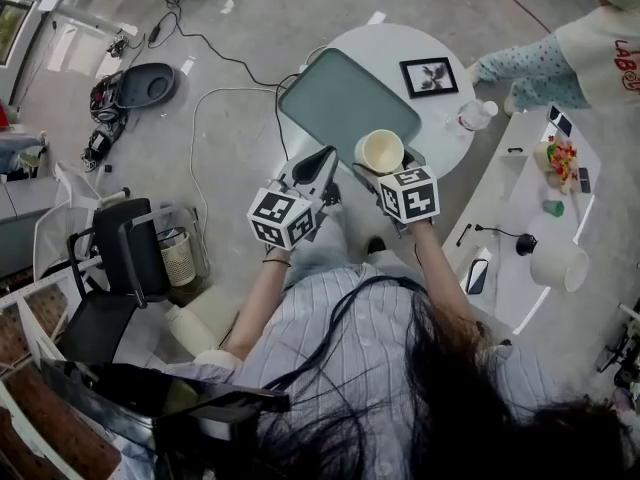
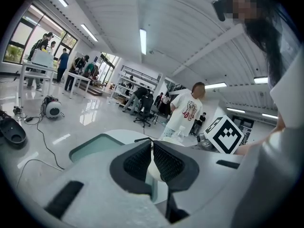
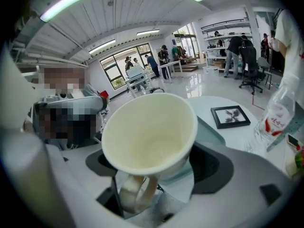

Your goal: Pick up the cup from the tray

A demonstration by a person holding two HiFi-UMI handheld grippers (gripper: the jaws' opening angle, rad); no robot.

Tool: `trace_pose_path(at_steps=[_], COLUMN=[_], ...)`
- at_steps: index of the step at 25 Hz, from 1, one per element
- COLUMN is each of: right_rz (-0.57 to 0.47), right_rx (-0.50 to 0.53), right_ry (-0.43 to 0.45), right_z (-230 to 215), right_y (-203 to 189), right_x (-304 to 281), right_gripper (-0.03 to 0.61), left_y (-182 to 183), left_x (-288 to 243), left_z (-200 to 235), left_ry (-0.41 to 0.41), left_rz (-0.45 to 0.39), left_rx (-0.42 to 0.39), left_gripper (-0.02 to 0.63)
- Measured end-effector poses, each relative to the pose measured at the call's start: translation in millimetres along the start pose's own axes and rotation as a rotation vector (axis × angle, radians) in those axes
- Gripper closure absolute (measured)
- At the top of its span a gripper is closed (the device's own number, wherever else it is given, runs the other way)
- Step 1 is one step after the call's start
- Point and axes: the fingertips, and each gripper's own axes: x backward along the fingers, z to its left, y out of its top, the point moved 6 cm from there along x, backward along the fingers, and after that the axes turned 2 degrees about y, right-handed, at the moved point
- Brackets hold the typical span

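Observation:
A cream cup (image 1: 380, 151) with a handle sits tilted between the jaws of my right gripper (image 1: 392, 171), which is shut on it. It hangs over the near right corner of the teal tray (image 1: 340, 96) on the round white table (image 1: 440, 38). In the right gripper view the cup (image 3: 149, 132) fills the middle, its handle toward the camera, empty inside, with my right gripper (image 3: 156, 164) closed round its body and the tray (image 3: 211, 129) behind it. My left gripper (image 1: 322, 166) is just left of the cup, shut with nothing in it. Its pads (image 2: 137, 163) meet at the tips.
A black picture frame (image 1: 428, 76) and a clear plastic bottle (image 1: 476, 115) stand on the table right of the tray. A person in a white shirt (image 1: 600, 38) stands at the far right. A white desk (image 1: 540, 218) lies right of me, an office chair (image 1: 110, 268) left, cables (image 1: 200, 108) on the floor.

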Motion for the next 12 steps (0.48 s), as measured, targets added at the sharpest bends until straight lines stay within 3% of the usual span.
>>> trace_pose_path(at_steps=[12], right_rz=[-0.018], right_rx=[0.046], right_ry=[0.067], right_z=[11.5], right_y=[-49.8], right_x=[69.3], right_gripper=[0.164], left_y=[-33.6], left_x=[20.5], left_z=[-80.1], left_ry=[0.038], left_rz=[-0.046], left_rx=[-0.018], left_gripper=[0.598])
